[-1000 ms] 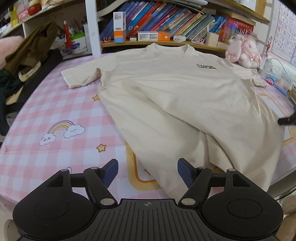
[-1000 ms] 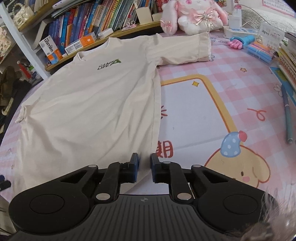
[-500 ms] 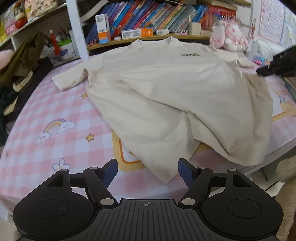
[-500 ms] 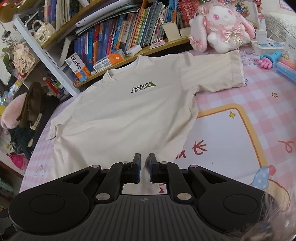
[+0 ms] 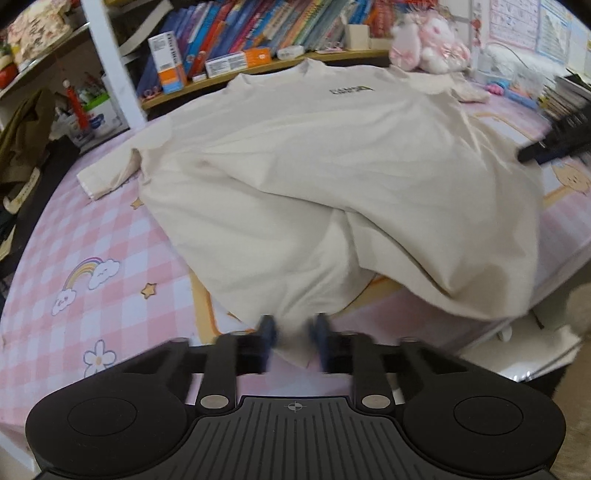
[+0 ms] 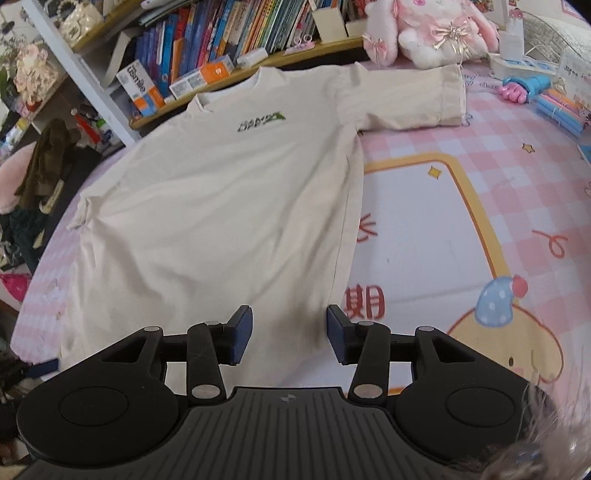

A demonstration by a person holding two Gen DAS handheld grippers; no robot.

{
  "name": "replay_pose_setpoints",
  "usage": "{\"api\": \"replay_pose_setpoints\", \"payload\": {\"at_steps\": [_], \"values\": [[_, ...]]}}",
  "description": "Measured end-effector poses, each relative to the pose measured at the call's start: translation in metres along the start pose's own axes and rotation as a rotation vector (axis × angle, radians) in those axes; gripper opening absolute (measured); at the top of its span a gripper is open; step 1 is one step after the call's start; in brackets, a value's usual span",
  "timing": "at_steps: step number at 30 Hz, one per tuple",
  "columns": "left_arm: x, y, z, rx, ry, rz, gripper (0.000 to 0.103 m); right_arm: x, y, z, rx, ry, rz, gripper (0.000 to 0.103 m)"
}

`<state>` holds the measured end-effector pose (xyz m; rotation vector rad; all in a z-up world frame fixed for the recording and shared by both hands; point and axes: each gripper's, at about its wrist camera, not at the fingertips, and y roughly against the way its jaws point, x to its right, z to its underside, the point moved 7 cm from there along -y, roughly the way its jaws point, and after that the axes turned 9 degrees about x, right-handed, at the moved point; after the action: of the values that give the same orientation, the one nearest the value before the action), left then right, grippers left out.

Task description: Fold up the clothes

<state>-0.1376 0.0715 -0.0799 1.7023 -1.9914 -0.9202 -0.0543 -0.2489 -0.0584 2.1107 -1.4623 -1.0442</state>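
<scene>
Left wrist view: left gripper (image 5: 292, 341) narrowed from wide, fingers now flanking T-shirt (image 5: 332, 184) hem corner at lower centre; full clamp not confirmed, blur. Judgement: hem pickup for fold starting. Chest print unreadable.

Right wrist view: right gripper (image 6: 290, 332) opened from near-closed to wide, holding nothing, over hem. T-shirt spread flat on pink checked surface (image 6: 498, 177), frame centre-left. Box (image 6: 142, 90) upper left, label reads roughly "usmile".

Table, covered by a pink checked cloth (image 6: 424, 147) printed with rainbow, stars and cartoon figure. Lying on it: cream T-shirt (image 6: 221, 206), spreading from the far edge to the near edge, hem hanging over the near edge. Pink plush rabbit (image 6: 439, 29) sitting at the far edge. Coloured pens (image 6: 561, 110) lying near the far right corner.
</scene>
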Motion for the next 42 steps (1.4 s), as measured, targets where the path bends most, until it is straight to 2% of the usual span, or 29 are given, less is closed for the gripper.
{"api": "replay_pose_setpoints", "payload": {"at_steps": [2, 3, 4, 6, 10, 11, 13, 14, 16, 17, 18, 19, 23, 25, 29, 30, 31, 33, 35, 37, 39, 40, 42], "values": [[-0.011, 0.002, -0.001, 0.014, 0.023, -0.034, 0.011, 0.0, 0.0, 0.006, -0.02, 0.011, -0.01, 0.042], [-0.018, 0.009, -0.003, 0.027, 0.031, -0.045, 0.01, 0.001, -0.001, 0.009, -0.034, 0.015, -0.016, 0.029], [-0.025, 0.015, -0.005, 0.04, 0.039, -0.056, 0.01, 0.003, 0.0, 0.009, -0.042, 0.013, -0.013, 0.008], [-0.042, 0.033, -0.01, 0.069, 0.053, -0.085, 0.01, 0.007, 0.005, 0.007, -0.046, -0.013, -0.009, 0.008], [-0.09, 0.072, -0.017, 0.13, 0.151, -0.168, 0.01, 0.019, 0.041, -0.025, 0.05, -0.077, -0.01, 0.007], [-0.102, 0.081, -0.019, 0.143, 0.181, -0.189, 0.01, 0.021, 0.048, -0.035, 0.077, -0.099, -0.022, 0.007], [-0.113, 0.074, -0.015, 0.126, 0.229, -0.197, 0.01, 0.02, 0.052, -0.051, 0.103, -0.149, -0.076, 0.007], [-0.119, 0.071, -0.013, 0.118, 0.252, -0.201, 0.012, 0.018, 0.049, -0.057, 0.115, -0.167, -0.095, 0.008], [-0.129, 0.064, -0.009, 0.1, 0.298, -0.209, 0.016, 0.013, 0.037, -0.067, 0.121, -0.203, -0.12, 0.017], [-0.128, 0.058, -0.005, 0.077, 0.289, -0.203, 0.018, 0.009, 0.03, -0.067, 0.113, -0.217, -0.154, 0.033], [-0.127, 0.055, -0.002, 0.058, 0.283, -0.204, 0.019, 0.005, 0.023, -0.067, 0.105, -0.231, -0.188, 0.044], [-0.125, 0.053, 0.001, 0.048, 0.277, -0.205, 0.023, 0.001, 0.016, -0.067, 0.097, -0.245, -0.223, 0.049], [-0.121, 0.057, 0.003, 0.068, 0.235, -0.209, 0.042, -0.011, -0.001, -0.056, 0.036, -0.206, -0.205, 0.049], [-0.119, 0.057, 0.002, 0.069, 0.237, -0.209, 0.046, -0.013, -0.002, -0.047, 0.01, -0.144, -0.173, 0.05], [-0.117, 0.056, 0.001, 0.072, 0.242, -0.21, 0.048, -0.016, -0.004, -0.025, -0.061, 0.02, -0.155, 0.053], [-0.116, 0.055, 0.0, 0.073, 0.243, -0.21, 0.048, -0.018, -0.005, -0.022, -0.084, 0.064, -0.158, 0.052], [-0.116, 0.055, 0.0, 0.073, 0.244, -0.211, 0.048, -0.02, -0.006, -0.019, -0.107, 0.109, -0.161, 0.046], [-0.114, 0.055, -0.001, 0.075, 0.247, -0.211, 0.048, -0.029, -0.004, -0.022, -0.146, 0.111, -0.233, 0.042], [-0.113, 0.054, -0.002, 0.076, 0.249, -0.211, 0.048, -0.048, 0.001, -0.045, -0.126, 0.043, -0.369, 0.045], [-0.112, 0.054, -0.003, 0.077, 0.251, -0.212, 0.048, -0.086, -0.001, -0.089, -0.03, -0.038, -0.439, 0.062], [-0.108, 0.053, -0.008, 0.085, 0.253, -0.217, 0.048, -0.125, -0.019, -0.13, 0.013, -0.097, -0.465, 0.063], [-0.106, 0.054, -0.01, 0.092, 0.251, -0.218, 0.048, -0.136, -0.036, -0.139, 0.015, -0.075, -0.472, 0.062], [-0.104, 0.057, -0.013, 0.109, 0.252, -0.225, 0.048, -0.15, -0.058, -0.15, 0.016, 0.022, -0.41, 0.061]]}}
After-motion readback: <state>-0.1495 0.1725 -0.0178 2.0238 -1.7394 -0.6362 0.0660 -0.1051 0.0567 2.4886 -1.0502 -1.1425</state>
